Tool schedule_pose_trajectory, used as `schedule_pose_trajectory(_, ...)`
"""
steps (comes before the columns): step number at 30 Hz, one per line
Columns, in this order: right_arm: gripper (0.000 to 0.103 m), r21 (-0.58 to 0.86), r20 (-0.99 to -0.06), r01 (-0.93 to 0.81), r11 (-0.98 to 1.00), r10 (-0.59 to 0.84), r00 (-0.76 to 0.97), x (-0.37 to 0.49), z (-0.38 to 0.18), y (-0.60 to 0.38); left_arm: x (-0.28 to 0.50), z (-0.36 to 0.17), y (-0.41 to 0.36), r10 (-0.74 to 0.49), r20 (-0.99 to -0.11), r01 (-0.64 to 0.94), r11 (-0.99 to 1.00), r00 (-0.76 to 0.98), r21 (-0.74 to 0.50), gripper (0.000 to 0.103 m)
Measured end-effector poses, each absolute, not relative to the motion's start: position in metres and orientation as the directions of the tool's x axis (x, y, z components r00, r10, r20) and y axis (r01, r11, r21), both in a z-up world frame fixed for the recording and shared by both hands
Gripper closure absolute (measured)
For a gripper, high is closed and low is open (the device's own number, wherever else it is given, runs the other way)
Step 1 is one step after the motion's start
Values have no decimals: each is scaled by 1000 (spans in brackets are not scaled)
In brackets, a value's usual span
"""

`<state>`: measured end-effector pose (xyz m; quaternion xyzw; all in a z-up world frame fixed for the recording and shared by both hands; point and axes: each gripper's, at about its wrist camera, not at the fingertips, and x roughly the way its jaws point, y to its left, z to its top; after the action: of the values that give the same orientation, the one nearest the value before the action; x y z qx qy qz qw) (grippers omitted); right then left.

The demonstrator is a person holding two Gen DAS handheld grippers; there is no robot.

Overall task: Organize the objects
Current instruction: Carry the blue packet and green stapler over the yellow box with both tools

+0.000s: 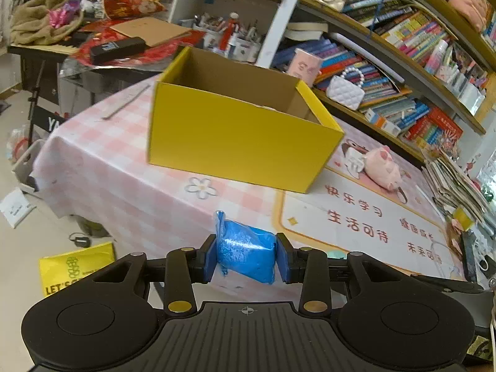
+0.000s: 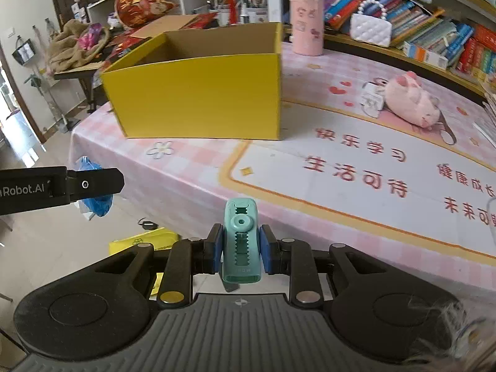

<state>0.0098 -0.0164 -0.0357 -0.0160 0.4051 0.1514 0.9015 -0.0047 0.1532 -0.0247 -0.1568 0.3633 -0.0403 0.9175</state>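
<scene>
I see the tabletop (image 2: 192, 167), then the open yellow box (image 1: 241, 136) on it, apparently still waiting. My left gripper (image 1: 246, 255) clamps a blue bag (image 1: 246, 252); my right gripper (image 2: 240, 249) pinches a teal clip (image 2: 241, 241). Both hang short of the box, so I judge dropping them in remains.

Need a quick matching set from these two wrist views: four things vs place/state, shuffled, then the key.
1. blue bag
2. teal clip
3. yellow box
4. pink plush pig

A. open-topped, on the table
B. in the right hand-held gripper
C. lying by the bookshelf
D. in the left hand-held gripper

Pairs: 1-D, 2-B, 3-A, 4-C
</scene>
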Motion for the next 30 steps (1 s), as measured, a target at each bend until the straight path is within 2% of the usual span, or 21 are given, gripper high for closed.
schedule_pose_trajectory(18, 80, 35, -695, -370, 928, 289, 659, 6, -15, 29, -18, -4, 199, -155, -574, -63, 938, 804, -340, 67)
schedule_pose_trajectory(30, 80, 42, -570, -362, 931, 320, 757, 66, 31, 33, 34, 51, 203, -133, -427, -13, 946, 894, -323, 67)
